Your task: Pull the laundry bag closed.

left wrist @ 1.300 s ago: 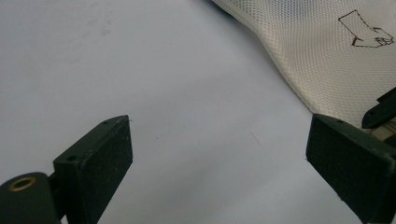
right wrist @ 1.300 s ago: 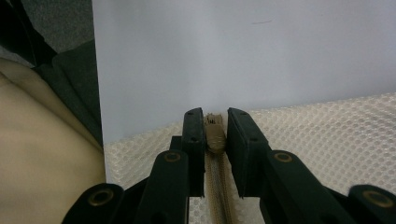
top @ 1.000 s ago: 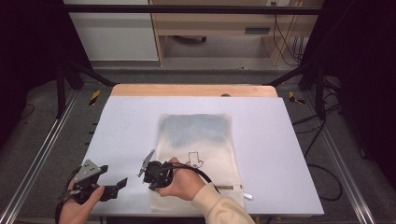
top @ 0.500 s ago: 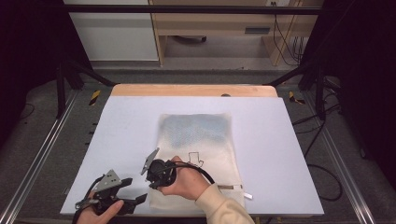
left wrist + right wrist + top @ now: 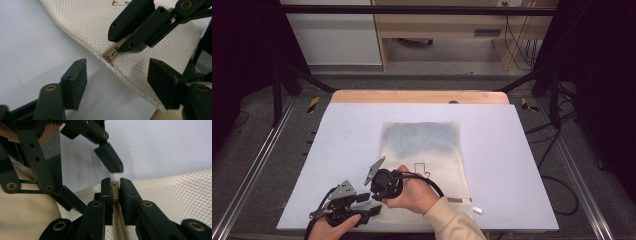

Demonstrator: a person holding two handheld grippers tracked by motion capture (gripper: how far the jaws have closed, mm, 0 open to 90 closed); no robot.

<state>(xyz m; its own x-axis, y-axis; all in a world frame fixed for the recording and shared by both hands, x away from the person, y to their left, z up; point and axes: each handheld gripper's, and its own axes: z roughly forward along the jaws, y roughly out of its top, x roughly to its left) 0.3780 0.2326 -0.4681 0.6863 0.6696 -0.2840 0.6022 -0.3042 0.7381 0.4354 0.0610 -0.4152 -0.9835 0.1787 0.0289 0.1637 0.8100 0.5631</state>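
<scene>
Our left gripper (image 5: 362, 212) (jaws apart, just been closing, nothing pinched) nears the mesh laundry bag (image 5: 432, 165) lying on the white table (image 5: 512, 150) — our right gripper (image 5: 113, 192) clamps its zipper end (image 5: 111, 53). Next: left grabs fabric beside the zipper.

Even overhead light brightens the table, dark surroundings; both gripper views blur at close range.

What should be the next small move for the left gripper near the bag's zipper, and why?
Probably ease the left gripper forward and close it on the mesh bag's corner beside the zipper. The right gripper is clamped on the zipper end, while the left jaws, which have just been closing, stand apart with the bag's edge between them, not yet pressed.
</scene>
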